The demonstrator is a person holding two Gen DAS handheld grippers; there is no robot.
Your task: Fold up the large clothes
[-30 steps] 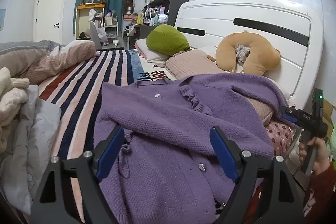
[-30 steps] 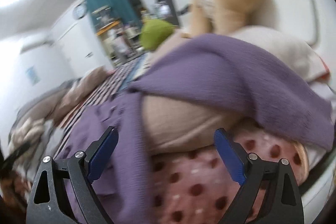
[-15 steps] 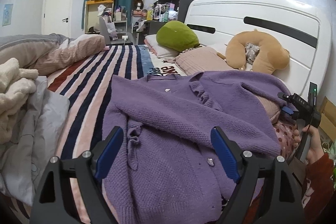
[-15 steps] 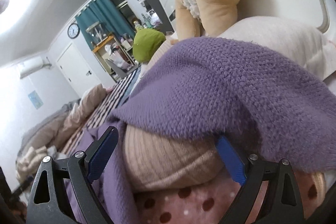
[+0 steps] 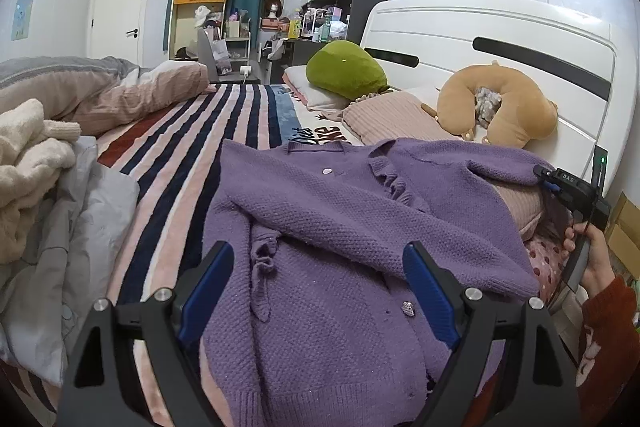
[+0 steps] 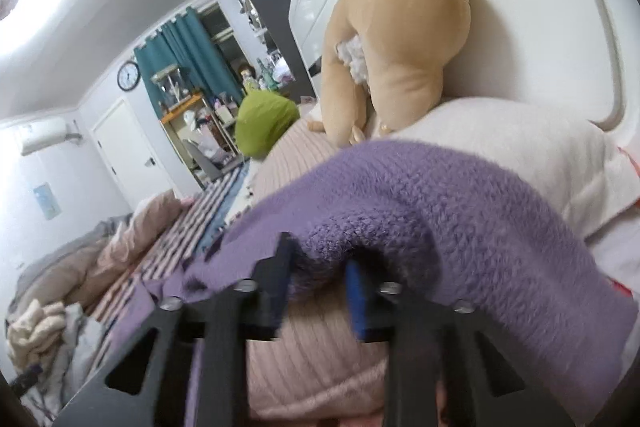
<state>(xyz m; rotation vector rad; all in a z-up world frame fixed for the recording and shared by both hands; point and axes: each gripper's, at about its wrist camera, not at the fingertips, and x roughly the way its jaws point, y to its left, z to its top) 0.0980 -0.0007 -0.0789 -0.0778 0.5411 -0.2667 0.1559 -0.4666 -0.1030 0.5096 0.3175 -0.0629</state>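
Observation:
A purple knit cardigan point(image 5: 340, 227) lies spread on the striped bed point(image 5: 192, 131), one sleeve draped over a pink ribbed pillow point(image 5: 516, 203) at the right. My left gripper point(image 5: 316, 291) is open and hovers above the cardigan's lower front, holding nothing. My right gripper point(image 6: 320, 279) has its jaws closed on the purple sleeve point(image 6: 460, 211) over the pillow point(image 6: 312, 363); it also shows in the left wrist view point(image 5: 560, 187), held by a hand in a red sleeve.
A tan neck pillow point(image 5: 496, 111) and a green cushion point(image 5: 344, 71) lie by the white headboard point(image 5: 520, 35). A cream knit and grey bedding point(image 5: 44, 183) are piled at the left. Shelves and a desk stand beyond the bed.
My right gripper has moved in onto the draped sleeve and closed its jaws on it. My left gripper has drifted slightly and stays open.

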